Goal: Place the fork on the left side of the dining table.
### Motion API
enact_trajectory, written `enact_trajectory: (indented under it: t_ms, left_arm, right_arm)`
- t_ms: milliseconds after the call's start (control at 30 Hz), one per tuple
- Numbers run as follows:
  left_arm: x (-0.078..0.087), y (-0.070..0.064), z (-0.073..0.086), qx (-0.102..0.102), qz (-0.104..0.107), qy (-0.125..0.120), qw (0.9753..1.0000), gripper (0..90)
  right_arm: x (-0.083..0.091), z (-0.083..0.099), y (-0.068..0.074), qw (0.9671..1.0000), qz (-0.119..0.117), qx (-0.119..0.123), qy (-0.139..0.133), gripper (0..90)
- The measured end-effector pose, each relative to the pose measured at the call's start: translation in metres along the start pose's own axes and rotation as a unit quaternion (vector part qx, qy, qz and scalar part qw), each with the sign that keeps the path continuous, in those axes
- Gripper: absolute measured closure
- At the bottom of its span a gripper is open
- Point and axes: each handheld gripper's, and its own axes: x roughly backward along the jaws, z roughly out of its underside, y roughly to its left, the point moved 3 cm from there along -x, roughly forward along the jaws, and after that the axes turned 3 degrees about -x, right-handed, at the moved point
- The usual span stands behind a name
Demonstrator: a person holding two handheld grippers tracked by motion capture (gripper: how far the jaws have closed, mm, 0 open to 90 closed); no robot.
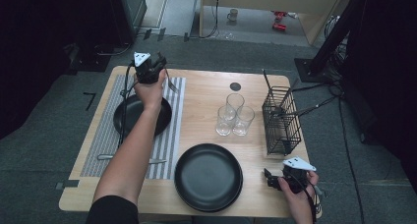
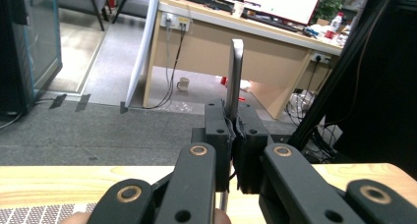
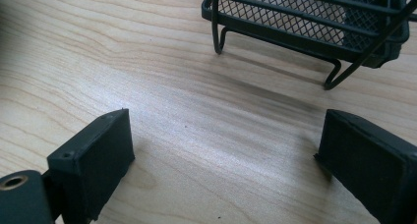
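**Fork held high over the far end of the placemat**

Fork up off the table, pinched in the left gripper above the far edge of the striped placemat. Clamped tight on the metal handle, jaws pressed together around it, flat end of the handle standing up between them in the left gripper view. Tines hanging out to the right of the gripper in the high view, over the placemat's far right corner. Left arm stretched long across the black plate sitting on the mat, with a knife lying flat at the mat's near edge, partly under the forearm.

Over on the other side, right gripper low at the near right corner of the wooden table, jaws spread wide with nothing but bare wood between them in the right gripper view. Wire mesh basket just beyond it, feet of the basket planted on the wood ahead of the parted jaws, not touching them.

Centre stage, second black plate near the front edge, well apart from the fork. Three clear glasses clustered together between the plates and the basket, rims close or touching, hard to call which.
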Motion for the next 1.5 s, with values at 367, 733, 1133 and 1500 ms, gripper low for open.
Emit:
enact_trajectory:
  t_ms: [367, 733, 1133, 1500]
  left_arm:
    - [-0.022, 0.027, 0.018, 0.037, -0.036, -0.004, 0.9987, 88.1]
    - [-0.023, 0.034, 0.020, 0.020, -0.037, 0.040, 0.9983, 86.8]
    - [0.000, 0.048, 0.021, 0.061, 0.004, 0.067, 0.9959, 88.7]
    - [0.000, 0.057, 0.019, 0.114, 0.026, 0.049, 0.9920, 88.6]
  right_arm:
    - [0.000, 0.000, 0.000, 1.0000, 0.001, 0.001, -0.001, 6.5]
    - [0.000, 0.000, 0.000, 1.0000, 0.000, 0.001, 0.000, 6.5]
    - [0.000, 0.000, 0.000, 1.0000, 0.000, 0.001, 0.001, 6.5]
    - [0.000, 0.000, 0.000, 1.0000, -0.001, 0.003, 0.000, 6.6]
